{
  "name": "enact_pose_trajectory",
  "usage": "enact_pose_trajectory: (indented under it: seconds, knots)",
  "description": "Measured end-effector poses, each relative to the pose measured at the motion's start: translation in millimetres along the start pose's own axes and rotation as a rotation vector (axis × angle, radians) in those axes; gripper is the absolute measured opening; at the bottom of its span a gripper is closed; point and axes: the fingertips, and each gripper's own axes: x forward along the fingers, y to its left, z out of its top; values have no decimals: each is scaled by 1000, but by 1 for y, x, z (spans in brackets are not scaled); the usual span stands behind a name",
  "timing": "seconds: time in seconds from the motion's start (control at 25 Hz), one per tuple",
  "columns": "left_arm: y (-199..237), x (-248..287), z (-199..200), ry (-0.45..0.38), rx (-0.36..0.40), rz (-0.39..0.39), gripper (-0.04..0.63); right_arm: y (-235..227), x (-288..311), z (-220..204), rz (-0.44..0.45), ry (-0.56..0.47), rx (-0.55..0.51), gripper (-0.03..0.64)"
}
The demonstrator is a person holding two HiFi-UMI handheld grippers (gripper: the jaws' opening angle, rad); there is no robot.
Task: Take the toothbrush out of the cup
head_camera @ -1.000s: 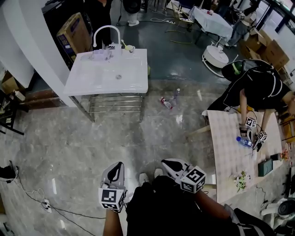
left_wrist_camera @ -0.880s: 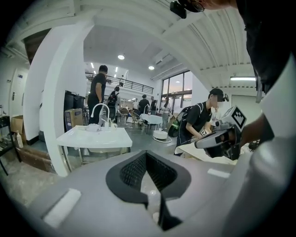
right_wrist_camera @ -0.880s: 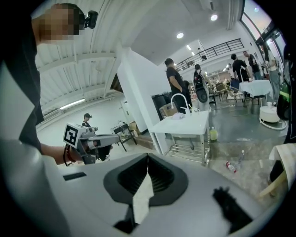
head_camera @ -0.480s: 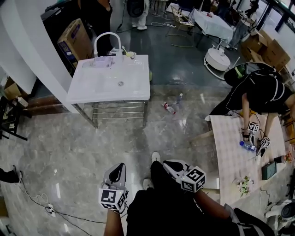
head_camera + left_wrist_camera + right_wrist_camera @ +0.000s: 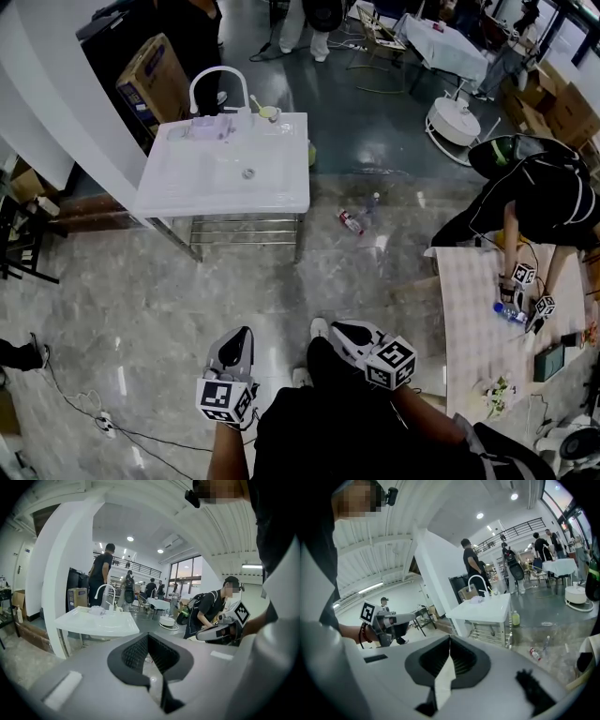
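While I stand on the grey marbled floor (image 5: 141, 281), well back from the white rectangular washstand (image 5: 187, 187), I hold both tools low in front of my body. My left gripper (image 5: 242, 335), with its square-marker cube nearest me, points ahead toward the washstand. Its dark ribbed fingers (image 5: 133, 653) are clenched tip to tip with nothing between them. My right gripper (image 5: 337, 328) sits just beside it, angled a little to the left. Its fingers (image 5: 429, 660) are likewise pressed together and hold nothing.

On the washstand's tabletop, at the far right corner, stands the small pale cup (image 5: 270, 113), just right of the curved white tap (image 5: 211, 80). From that cup the thin light toothbrush (image 5: 252, 100) sticks out, its handle leaning up and left toward the tap. It is too small for me to tell more. Both are well apart from my grippers.

Under the washstand I see a chrome rack (image 5: 246, 228), and behind its left side a brown cardboard box (image 5: 150, 70). Two small bottles (image 5: 350, 221) lie on the floor to the right of the washstand. Farther right, another person in black (image 5: 539, 187) bends over a light patterned table (image 5: 469, 309).
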Motion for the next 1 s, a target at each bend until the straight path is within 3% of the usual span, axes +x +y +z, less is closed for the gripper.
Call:
enact_pose_trajectory:
  seconds: [0.44,0.72,1.0]
  knots:
    - [7,60,28,17,10,15,9,-64,25,30,54,12,12,12]
    - [8,98,53,-11,-55,22,9,-94,34,50,112,-15,-11,12]
    - [14,124,77,-20,-25,46,9,-123,37,69,125,-26,-9,12]
